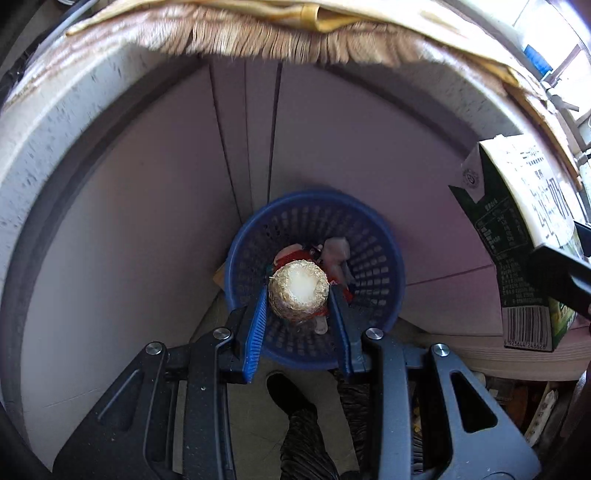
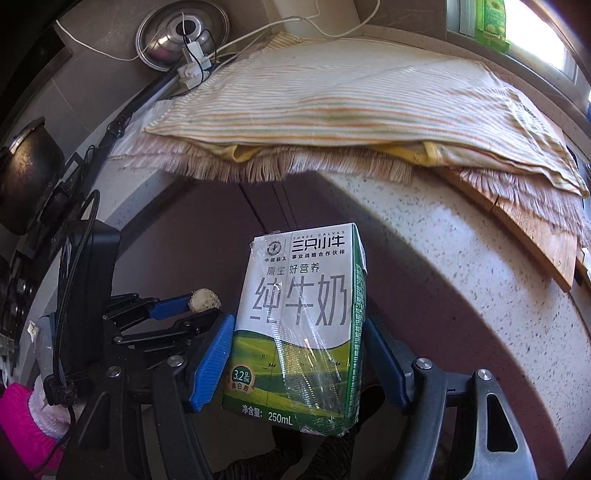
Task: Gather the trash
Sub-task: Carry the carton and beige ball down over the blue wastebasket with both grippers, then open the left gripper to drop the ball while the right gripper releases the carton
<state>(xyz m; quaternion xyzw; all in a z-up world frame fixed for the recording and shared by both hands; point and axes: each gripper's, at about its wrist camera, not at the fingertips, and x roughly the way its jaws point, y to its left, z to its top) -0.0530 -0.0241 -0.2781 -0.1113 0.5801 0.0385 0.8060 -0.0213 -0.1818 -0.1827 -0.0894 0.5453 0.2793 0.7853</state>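
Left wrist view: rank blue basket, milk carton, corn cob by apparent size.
1. blue basket
2. milk carton, cropped at the frame edge and nearer, so unsure against the basket
3. corn cob, smallest, though closest to the camera

I stand at a speckled stone counter [image 2: 461,280] whose rounded edge curves above mauve cabinet doors [image 1: 147,206]. A striped cloth [image 2: 332,103] lies folded over the counter, with a fringed mat [image 2: 288,166] under it hanging past the edge and a wooden board [image 2: 535,236] showing at the right. Bright daylight comes from a window [image 2: 546,40] at the far right. A steel lid [image 2: 181,37] leans on the grey wall behind, white cords [image 2: 258,33] trail across, and a black pot [image 2: 29,177] sits at the left. The floor [image 1: 255,417] below is pale.
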